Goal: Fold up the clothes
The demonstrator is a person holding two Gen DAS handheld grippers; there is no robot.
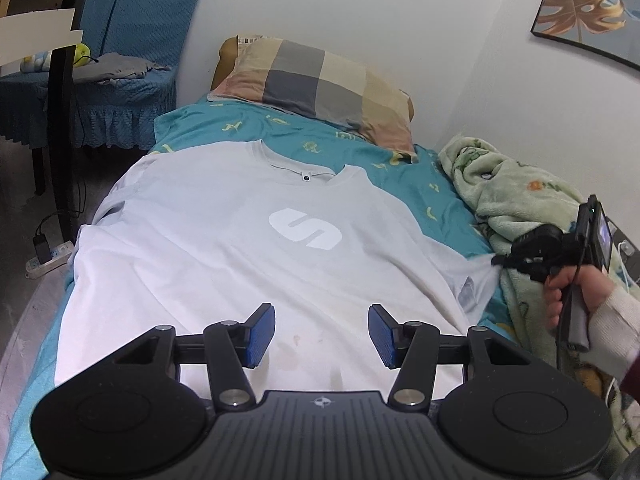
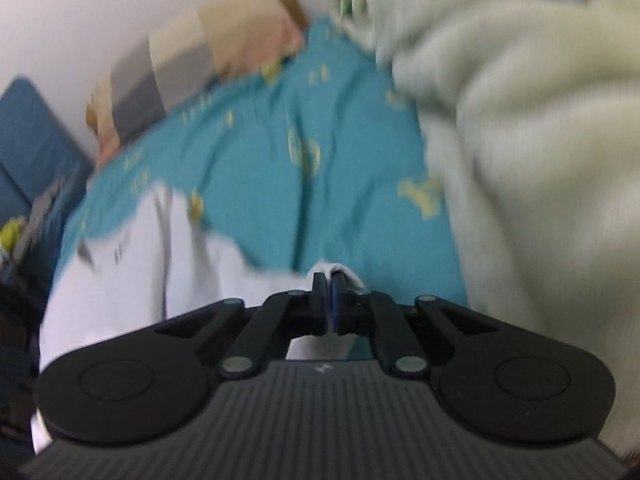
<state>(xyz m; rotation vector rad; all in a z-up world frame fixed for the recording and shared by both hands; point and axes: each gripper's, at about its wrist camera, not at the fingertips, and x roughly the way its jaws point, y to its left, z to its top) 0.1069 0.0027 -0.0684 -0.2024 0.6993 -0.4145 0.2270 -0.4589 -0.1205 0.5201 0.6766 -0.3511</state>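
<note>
A white T-shirt (image 1: 248,256) with a white S-shaped logo lies flat, front up, on the teal bed sheet (image 1: 404,184), collar toward the pillow. My left gripper (image 1: 322,326) is open and empty, hovering over the shirt's lower hem. My right gripper (image 1: 500,260) is at the shirt's right sleeve. In the blurred right wrist view it (image 2: 330,294) is shut on the white sleeve (image 2: 336,270), and the rest of the shirt (image 2: 132,272) spreads to the left.
A checked pillow (image 1: 316,88) lies at the head of the bed. A pale green fleece blanket (image 1: 528,208) is bunched along the right, close to my right gripper. A blue covered chair (image 1: 120,68) and a power strip (image 1: 48,260) are on the left.
</note>
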